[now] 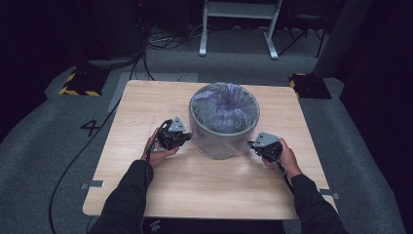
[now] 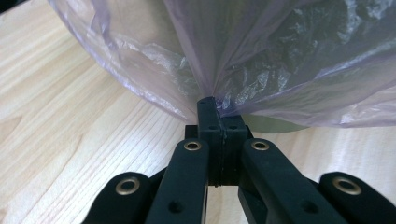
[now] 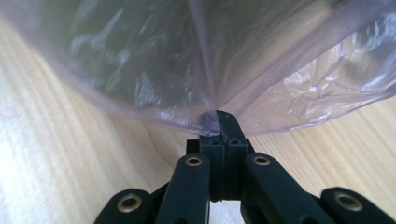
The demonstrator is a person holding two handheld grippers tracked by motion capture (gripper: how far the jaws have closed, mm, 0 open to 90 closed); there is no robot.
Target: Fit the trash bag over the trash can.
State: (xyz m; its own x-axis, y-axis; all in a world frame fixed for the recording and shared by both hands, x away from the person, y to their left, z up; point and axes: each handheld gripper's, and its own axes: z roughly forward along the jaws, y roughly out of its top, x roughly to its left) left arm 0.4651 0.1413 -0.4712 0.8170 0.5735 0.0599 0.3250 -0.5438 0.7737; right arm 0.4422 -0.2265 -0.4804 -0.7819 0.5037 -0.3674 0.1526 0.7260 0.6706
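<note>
Both grippers, left gripper [image 1: 187, 138], right gripper [image 1: 252, 145], pinching bin's purple plastic liner [image 1: 224, 105], floor marking "4" [image 1: 91, 127]

A round bin [image 1: 224, 139] stands upright near the middle of the bench [image 1: 204, 185], lined with a thin, translucent purplish plastic bag [image 1: 224, 109]. The bag [image 2: 261, 60] is folded over the rim and drapes down the outside, crinkled and glossy. Its film [image 3: 280, 84] is drawn into taut creases at two low points on opposite sides.
</note>
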